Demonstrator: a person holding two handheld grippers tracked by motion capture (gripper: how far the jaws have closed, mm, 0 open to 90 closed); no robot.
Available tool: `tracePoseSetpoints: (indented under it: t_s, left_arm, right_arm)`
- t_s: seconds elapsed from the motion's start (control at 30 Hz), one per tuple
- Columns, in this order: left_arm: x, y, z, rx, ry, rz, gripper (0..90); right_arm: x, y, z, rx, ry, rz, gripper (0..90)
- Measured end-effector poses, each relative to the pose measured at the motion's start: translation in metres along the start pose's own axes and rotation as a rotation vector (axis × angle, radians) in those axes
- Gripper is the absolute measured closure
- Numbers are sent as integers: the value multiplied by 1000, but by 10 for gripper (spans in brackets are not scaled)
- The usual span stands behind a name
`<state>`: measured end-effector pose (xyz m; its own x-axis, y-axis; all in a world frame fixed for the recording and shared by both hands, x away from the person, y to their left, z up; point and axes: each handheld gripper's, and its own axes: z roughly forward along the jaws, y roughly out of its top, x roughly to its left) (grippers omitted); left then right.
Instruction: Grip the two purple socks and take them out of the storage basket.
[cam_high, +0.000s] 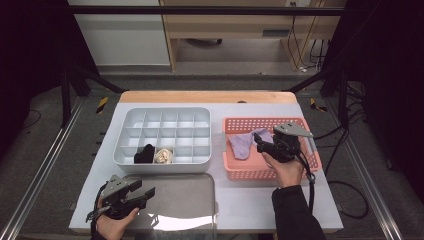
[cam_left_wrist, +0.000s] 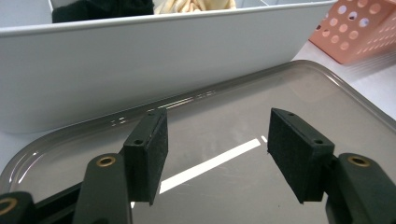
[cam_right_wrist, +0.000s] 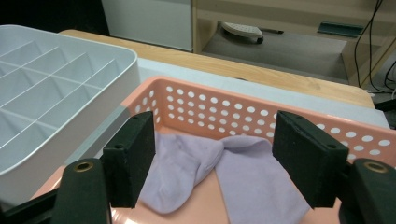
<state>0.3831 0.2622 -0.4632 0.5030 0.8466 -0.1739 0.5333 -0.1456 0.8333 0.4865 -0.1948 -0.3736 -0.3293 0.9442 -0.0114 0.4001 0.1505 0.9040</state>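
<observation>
Table (cam_high: 310, 210) with a pale grey top and a wooden far edge, seen from above. At 7 o'clock, the left gripper (cam_high: 145, 191) hovers over a shiny grey metal tray (cam_high: 185, 200); in the left gripper view its two black jaws stand apart with nothing between them, above the tray's bare surface (cam_left_wrist: 224, 116). At 11 o'clock of the tray stands a white plastic organiser box with a grid of compartments (cam_high: 165, 135); its near row holds a rolled black sock (cam_high: 145, 154) and, touching it at 3 o'clock, a rolled cream sock (cam_high: 163, 156). Both rolls peep over the box wall in the left gripper view. At 3 o'clock of the box, just beside it, sits a salmon-pink perforated plastic basket (cam_high: 240, 172). Inside it lies a pair of loose lilac socks (cam_high: 244, 142), spread flat toward the basket's left half. The right gripper (cam_high: 260, 141), held by a hand in a dark sleeve, hangs over the basket; its jaws are wide apart and empty, framing the lilac socks (cam_right_wrist: 219, 172) below without touching them.
</observation>
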Motion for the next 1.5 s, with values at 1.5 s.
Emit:
tracePoseSetpoints:
  t_s: [1.5]
  left_arm:
    - [4, -3, 4, 17, 6, 5, 390]
  right_arm:
    - [-42, -7, 103, 248, -75, 62, 327]
